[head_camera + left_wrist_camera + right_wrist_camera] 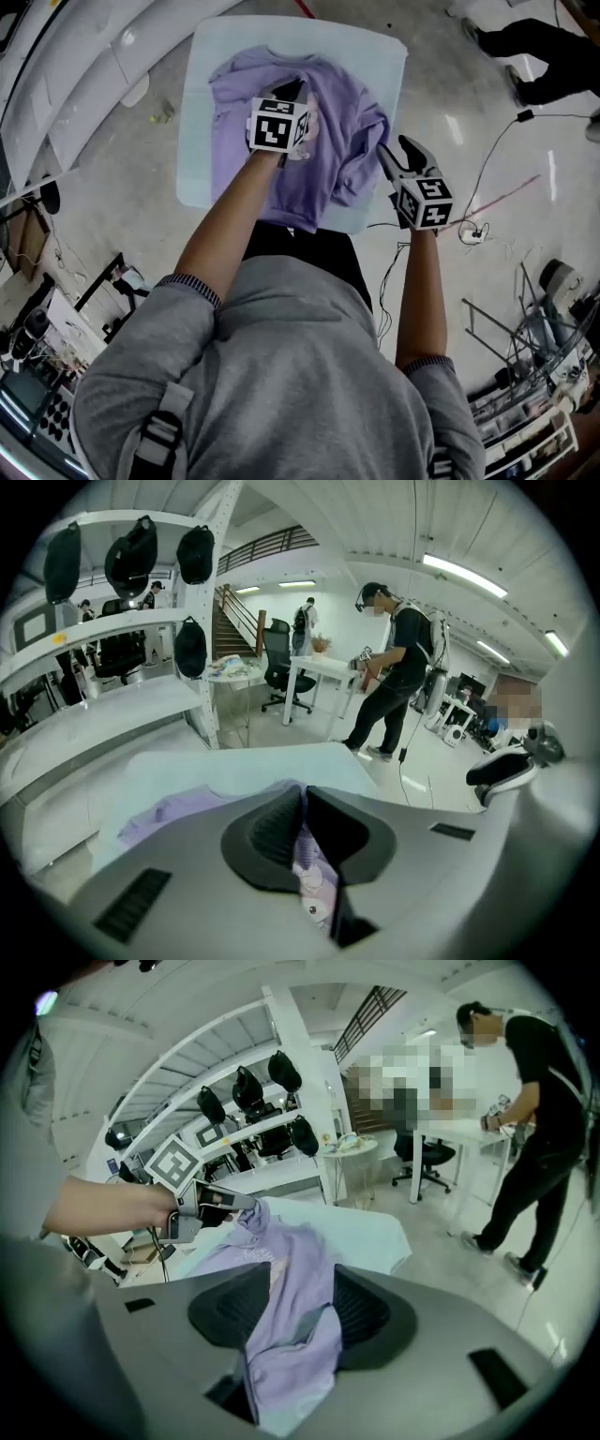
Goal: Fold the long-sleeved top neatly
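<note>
A lilac long-sleeved top (323,112) with a cartoon print lies rumpled on a small white table (380,56). My left gripper (292,88) is over the middle of the garment, shut on a fold of printed cloth (314,878) that runs between its jaws (305,794). My right gripper (386,156) is at the table's right edge, shut on a bunched part of the top (300,1241), which hangs down through its jaws (298,1283). The right gripper view also shows the left gripper (239,1202) pinching the cloth further back on the table.
White curved shelves (112,630) with black headsets stand to the left of the table. A person in black (398,677) stands at a white desk beyond it, near an office chair (281,663). Cables (487,178) lie on the floor at right, metal racks (534,375) lower right.
</note>
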